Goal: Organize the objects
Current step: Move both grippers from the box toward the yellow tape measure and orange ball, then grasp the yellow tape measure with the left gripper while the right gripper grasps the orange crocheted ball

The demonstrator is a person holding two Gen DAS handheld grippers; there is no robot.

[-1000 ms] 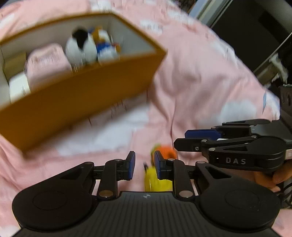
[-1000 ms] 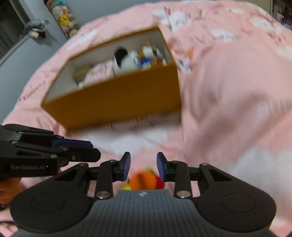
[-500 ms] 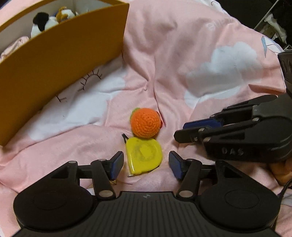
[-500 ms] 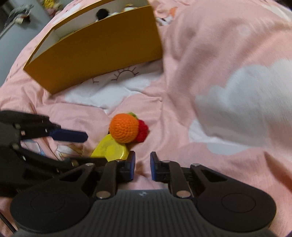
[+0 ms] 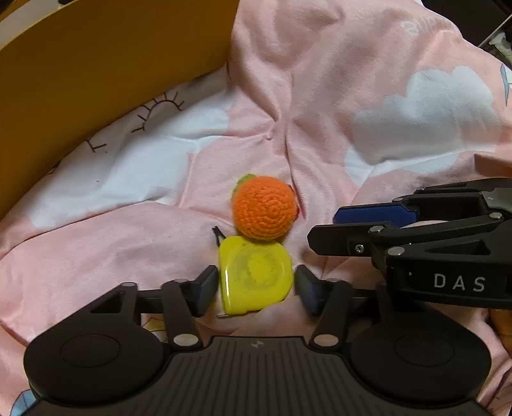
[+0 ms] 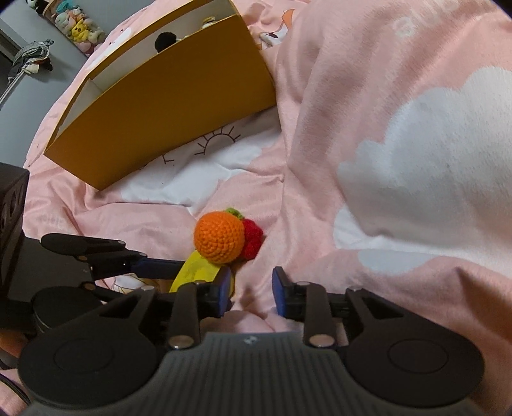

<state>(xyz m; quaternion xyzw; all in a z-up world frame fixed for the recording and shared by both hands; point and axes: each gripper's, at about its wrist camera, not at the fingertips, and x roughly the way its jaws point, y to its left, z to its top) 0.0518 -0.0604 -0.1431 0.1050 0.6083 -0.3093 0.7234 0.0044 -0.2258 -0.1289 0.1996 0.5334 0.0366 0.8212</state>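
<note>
A yellow tape measure (image 5: 256,278) lies flat on the pink blanket, touching an orange crochet ball (image 5: 264,208) just beyond it. My left gripper (image 5: 256,284) straddles the tape measure. Its jaws are closing, with a thin gap still showing at each pad. My right gripper (image 5: 323,228) reaches in from the right, just short of the ball. In the right wrist view my right gripper (image 6: 251,288) has opening jaws with only blanket between them. The ball (image 6: 219,236) and a red crochet piece (image 6: 252,240) lie just ahead. The tape measure (image 6: 195,272) is partly hidden.
A mustard cardboard box (image 6: 160,112) stands behind on the rumpled pink blanket (image 6: 400,144), with a plush toy (image 6: 164,40) showing inside. The box wall (image 5: 96,80) fills the left wrist view's upper left. Plush toys (image 6: 73,25) sit far off by a grey wall.
Both grippers have sunk toward the blanket and the box has slid up the views. The left jaws went from nearly shut to wide around the tape measure. The right jaws narrowed, then widened.
</note>
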